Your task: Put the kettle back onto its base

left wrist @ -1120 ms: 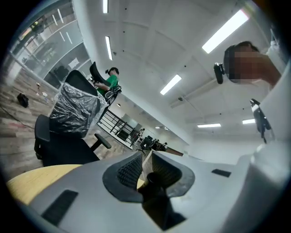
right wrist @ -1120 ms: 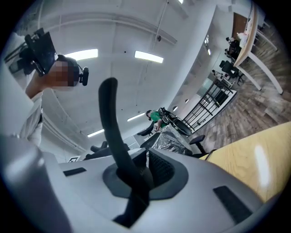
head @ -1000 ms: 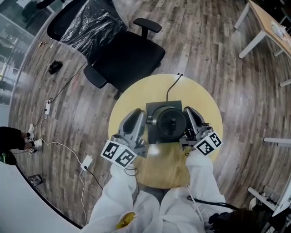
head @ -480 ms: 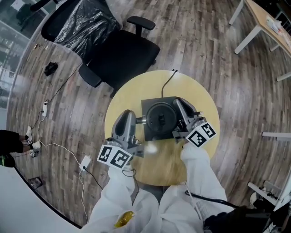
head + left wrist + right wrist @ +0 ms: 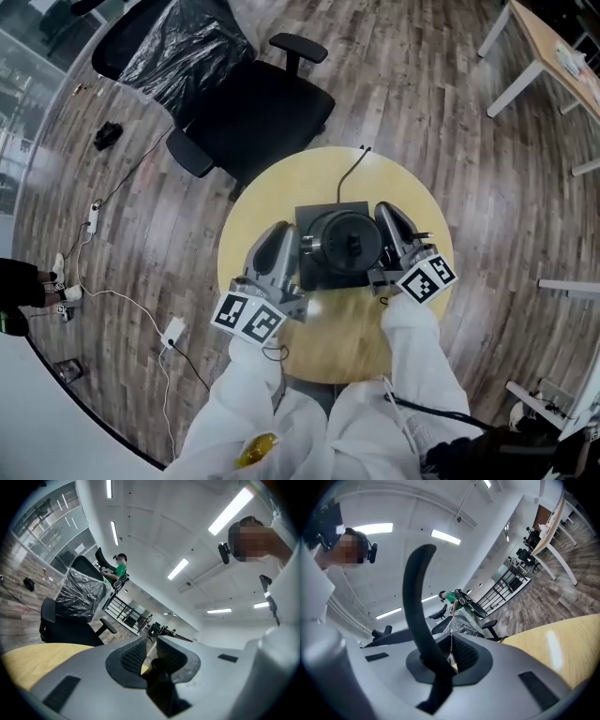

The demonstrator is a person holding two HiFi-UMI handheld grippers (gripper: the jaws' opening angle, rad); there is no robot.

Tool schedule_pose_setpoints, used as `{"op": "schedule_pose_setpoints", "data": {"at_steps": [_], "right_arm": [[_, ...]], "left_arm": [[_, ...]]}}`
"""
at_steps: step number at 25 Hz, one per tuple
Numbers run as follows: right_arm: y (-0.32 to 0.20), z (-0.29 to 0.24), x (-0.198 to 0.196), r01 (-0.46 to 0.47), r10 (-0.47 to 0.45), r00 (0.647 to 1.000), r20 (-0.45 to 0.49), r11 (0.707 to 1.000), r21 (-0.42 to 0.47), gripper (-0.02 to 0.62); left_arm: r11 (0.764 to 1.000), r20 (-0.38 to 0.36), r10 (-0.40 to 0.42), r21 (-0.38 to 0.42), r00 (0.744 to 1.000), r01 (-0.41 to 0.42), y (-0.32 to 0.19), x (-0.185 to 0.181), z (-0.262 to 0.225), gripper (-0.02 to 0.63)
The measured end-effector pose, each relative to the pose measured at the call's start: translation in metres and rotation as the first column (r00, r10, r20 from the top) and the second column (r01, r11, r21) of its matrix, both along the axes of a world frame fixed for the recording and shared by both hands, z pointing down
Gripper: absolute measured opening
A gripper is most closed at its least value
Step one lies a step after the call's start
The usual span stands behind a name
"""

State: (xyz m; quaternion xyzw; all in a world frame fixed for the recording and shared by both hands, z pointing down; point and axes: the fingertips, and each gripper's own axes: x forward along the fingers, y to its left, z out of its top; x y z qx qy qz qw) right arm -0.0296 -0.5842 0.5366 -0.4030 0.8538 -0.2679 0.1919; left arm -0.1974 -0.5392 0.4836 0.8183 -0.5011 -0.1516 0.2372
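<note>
Grey kettle (image 5: 345,242) looks seated on its base (image 5: 323,279), centre frame. Right gripper (image 5: 451,654) pinches the handle (image 5: 417,602), left gripper (image 5: 149,652) spread, gripping nothing. Only the release is left.

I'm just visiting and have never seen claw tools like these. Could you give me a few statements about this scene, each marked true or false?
1. The table is round and yellow. True.
2. The right claw is closed on the kettle's black handle. True.
3. The kettle stands on the floor. False: it is over the dark square base on the table.
4. The office chair behind the table is red. False: it is black.
5. A cord runs from the base towards the table's far edge. True.
</note>
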Motion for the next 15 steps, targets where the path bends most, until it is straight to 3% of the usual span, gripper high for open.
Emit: {"op": "schedule_pose_setpoints", "data": {"at_steps": [4,15], "right_arm": [[0.001,0.000,-0.001,-0.028,0.028,1.000,0.009,1.000,0.002,0.011],[-0.001,-0.006,-0.034,0.045,-0.044,0.998,-0.044,0.998,0.037,0.011]], "left_arm": [[1.000,0.017,-0.016,0.001,1.000,0.016,-0.007,-0.003,-0.001,0.064],[0.991,-0.018,-0.130,-0.028,0.991,0.129,-0.009,-0.039,0.009,0.064]]}}
